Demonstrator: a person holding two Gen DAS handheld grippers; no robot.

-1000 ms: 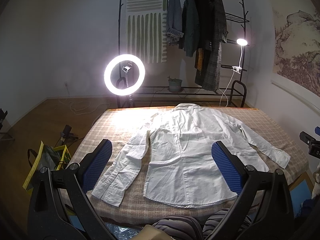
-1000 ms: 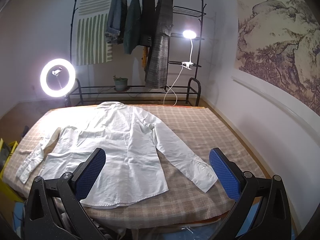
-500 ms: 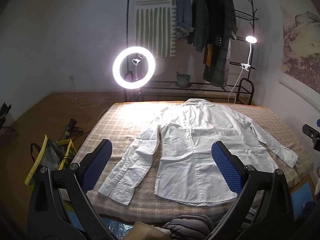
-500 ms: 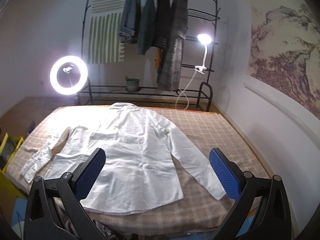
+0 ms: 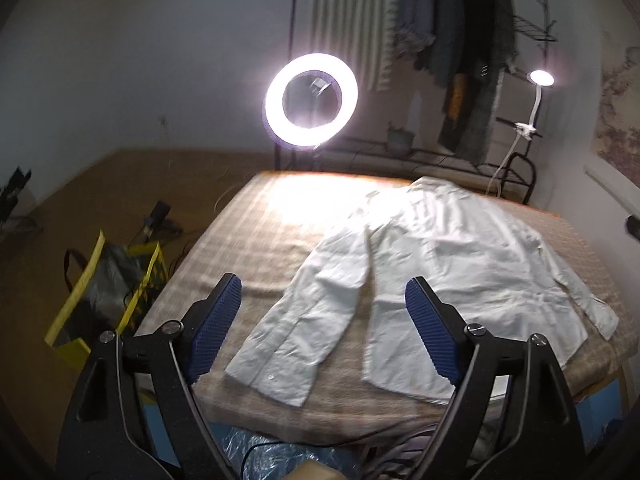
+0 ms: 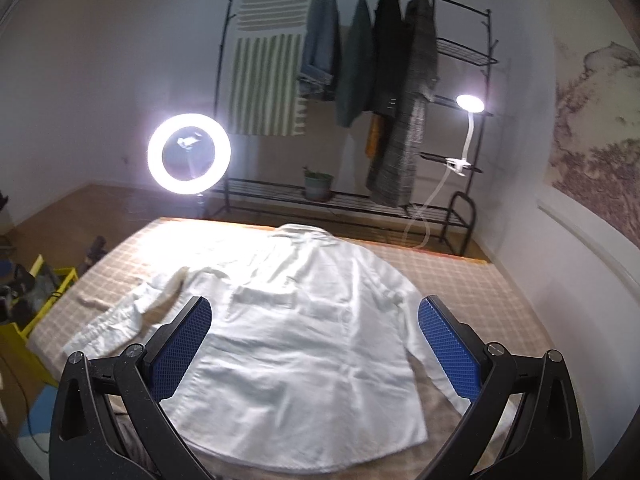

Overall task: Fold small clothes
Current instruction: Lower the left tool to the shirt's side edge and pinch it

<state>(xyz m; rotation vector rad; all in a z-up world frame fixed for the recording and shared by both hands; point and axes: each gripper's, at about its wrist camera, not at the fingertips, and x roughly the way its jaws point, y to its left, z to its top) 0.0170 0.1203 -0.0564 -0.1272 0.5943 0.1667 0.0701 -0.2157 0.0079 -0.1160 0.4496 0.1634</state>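
The white long-sleeved shirt (image 6: 312,332), light and limp, lies spread flat on the checked bed (image 6: 480,292), best pinched at a cuff or hem; the left hand-held gripper (image 5: 324,328), its jaws just narrowed, and the right hand-held gripper (image 6: 316,348) gape empty.

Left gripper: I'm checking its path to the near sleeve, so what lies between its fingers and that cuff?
Nothing but bare plaid blanket: in the left wrist view the open left gripper frames the white shirt's sleeve, untouched.
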